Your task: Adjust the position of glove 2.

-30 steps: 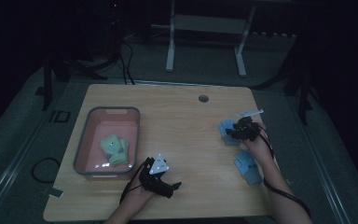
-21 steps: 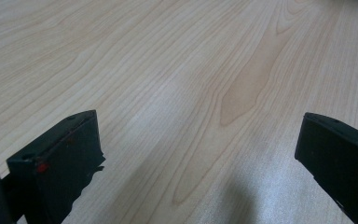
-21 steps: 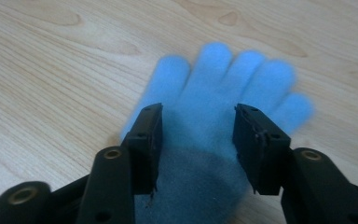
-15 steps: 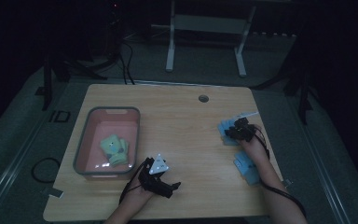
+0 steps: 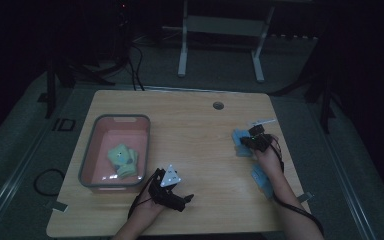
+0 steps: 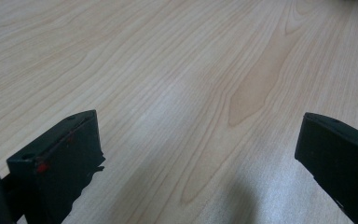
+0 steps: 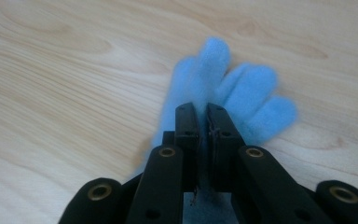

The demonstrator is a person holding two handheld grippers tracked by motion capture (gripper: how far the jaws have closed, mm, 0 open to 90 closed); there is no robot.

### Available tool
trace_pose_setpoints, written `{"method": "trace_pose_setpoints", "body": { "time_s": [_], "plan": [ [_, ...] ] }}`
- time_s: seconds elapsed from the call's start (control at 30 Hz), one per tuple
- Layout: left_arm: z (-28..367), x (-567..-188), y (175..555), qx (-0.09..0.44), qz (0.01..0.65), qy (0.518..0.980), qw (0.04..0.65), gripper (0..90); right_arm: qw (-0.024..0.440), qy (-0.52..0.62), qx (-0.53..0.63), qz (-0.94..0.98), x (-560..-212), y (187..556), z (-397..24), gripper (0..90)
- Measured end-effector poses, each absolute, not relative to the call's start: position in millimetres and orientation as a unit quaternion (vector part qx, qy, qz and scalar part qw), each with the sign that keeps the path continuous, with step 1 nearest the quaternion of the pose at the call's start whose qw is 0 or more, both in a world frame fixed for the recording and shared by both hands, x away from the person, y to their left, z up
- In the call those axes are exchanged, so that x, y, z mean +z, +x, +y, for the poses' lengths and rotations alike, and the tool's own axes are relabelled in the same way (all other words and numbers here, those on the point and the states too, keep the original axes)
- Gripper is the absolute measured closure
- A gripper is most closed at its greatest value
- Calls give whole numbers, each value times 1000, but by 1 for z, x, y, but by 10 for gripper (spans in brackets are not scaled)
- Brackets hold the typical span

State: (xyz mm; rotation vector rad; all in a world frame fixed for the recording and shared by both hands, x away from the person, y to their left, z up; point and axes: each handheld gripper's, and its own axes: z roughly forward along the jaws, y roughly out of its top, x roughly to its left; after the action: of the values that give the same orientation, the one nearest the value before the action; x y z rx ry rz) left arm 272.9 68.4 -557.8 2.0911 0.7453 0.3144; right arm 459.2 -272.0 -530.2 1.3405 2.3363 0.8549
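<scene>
The blue glove (image 7: 233,93) lies flat on the light wooden worktop (image 5: 195,135) near its right edge, fingers spread and pointing away from the right tool (image 7: 203,112). That tool's jaws have just been closing and now stand clenched on the glove's fabric, pinching a fold of it near the base of the fingers, with only a thin slit between the two black jaws. In the high view the right tool (image 5: 252,141) sits over the same glove (image 5: 240,142), and a second blue glove (image 5: 262,180) lies nearer the person, partly under the right forearm. The left tool (image 5: 187,199) rests low over bare wood near the front edge, its jaws spread wide with nothing between them. To its left stands a pink tray (image 5: 87,160) holding pale green gloves (image 5: 122,159).
</scene>
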Motion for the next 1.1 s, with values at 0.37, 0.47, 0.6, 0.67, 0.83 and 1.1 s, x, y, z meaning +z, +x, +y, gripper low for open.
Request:
{"method": "trace_pose_setpoints", "body": {
  "time_s": [0.37,0.47,0.6,0.67,0.83,1.1],
  "plan": [
    [69,-557,273,127,302,840,433,8,154,450,356,804,-478,424,-235,846],
    [69,-557,273,128,303,838,435,8,164,436,367,805,-463,411,-221,846],
    [69,-557,274,130,301,839,435,8,168,432,379,801,-445,393,-202,846],
    [68,-556,274,130,301,838,437,8,173,433,381,798,-441,383,-194,846],
    [69,-556,274,135,299,837,438,8,168,442,378,796,-443,367,-182,845],
    [69,-553,272,148,303,830,445,8,148,463,374,790,-467,347,-164,845]
  ]
}}
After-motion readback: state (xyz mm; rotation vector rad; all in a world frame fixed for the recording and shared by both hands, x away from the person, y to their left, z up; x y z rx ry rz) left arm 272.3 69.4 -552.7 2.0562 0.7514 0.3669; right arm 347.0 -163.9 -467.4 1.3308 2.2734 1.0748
